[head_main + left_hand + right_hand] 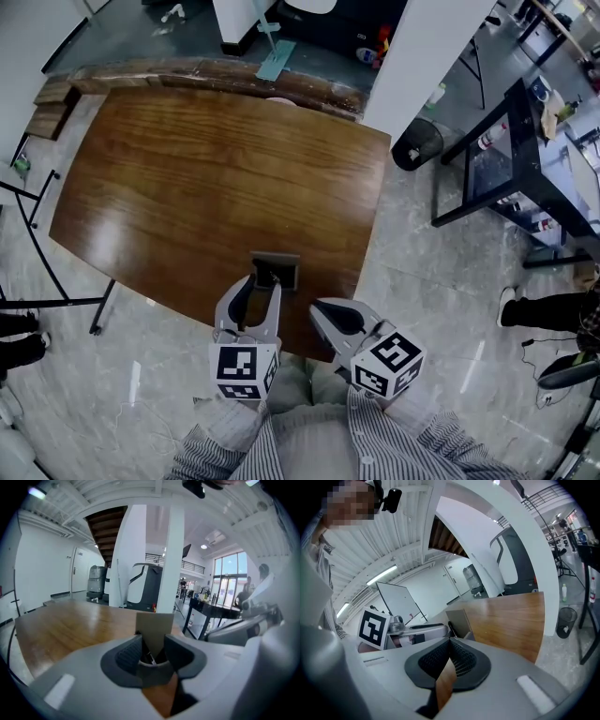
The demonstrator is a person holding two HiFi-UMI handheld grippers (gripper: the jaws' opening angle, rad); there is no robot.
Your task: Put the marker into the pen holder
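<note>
Wood counter [187, 169]: carries pen holder [275, 258].
Left gripper [265, 284]: fingers open, pen holder between; marker [151, 657] seems inside.
Right gripper [317, 307]: fingers closed, empty.
Risk: rising fingers may tip pen holder.

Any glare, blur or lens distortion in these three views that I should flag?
Head view: a pale sheen on the table at its left end, pen holder sharp. Left gripper view: strong fisheye bending, the left gripper itself soft up close. Right gripper view: same bending, a mosaic patch top left.

Wooden table [216, 178] on glossy grey tiled floor [422, 281]
</note>
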